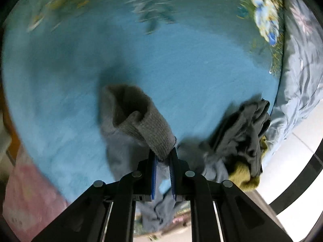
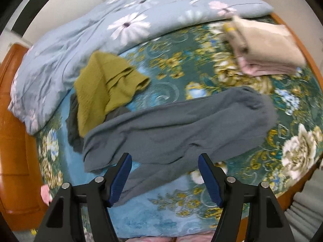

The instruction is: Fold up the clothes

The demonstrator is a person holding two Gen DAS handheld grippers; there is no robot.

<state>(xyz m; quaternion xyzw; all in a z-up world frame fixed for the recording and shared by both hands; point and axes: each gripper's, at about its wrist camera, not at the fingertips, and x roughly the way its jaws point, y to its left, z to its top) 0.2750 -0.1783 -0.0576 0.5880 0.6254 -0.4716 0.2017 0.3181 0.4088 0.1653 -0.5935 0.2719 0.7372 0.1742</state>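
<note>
The left gripper [image 1: 164, 161] is clenched on the ribbed cuff of a grey sweater [image 1: 139, 119], which hangs lifted above the blue floral bedspread [image 1: 60, 76]; the view is blurred. At four o'clock from it lies a crumpled pile of dark grey clothing [image 1: 242, 129] over an olive garment [image 1: 245, 178]. The right gripper [image 2: 164, 173] hovers released, jaws wide apart, over the grey sweater [image 2: 177, 129] spread across the bedspread [image 2: 171, 84]. An olive-green knit [image 2: 105, 84] lies at ten o'clock, folded beige and pink clothes [image 2: 266, 50] at one o'clock, beside a daisy-print duvet [image 2: 101, 20].
</note>
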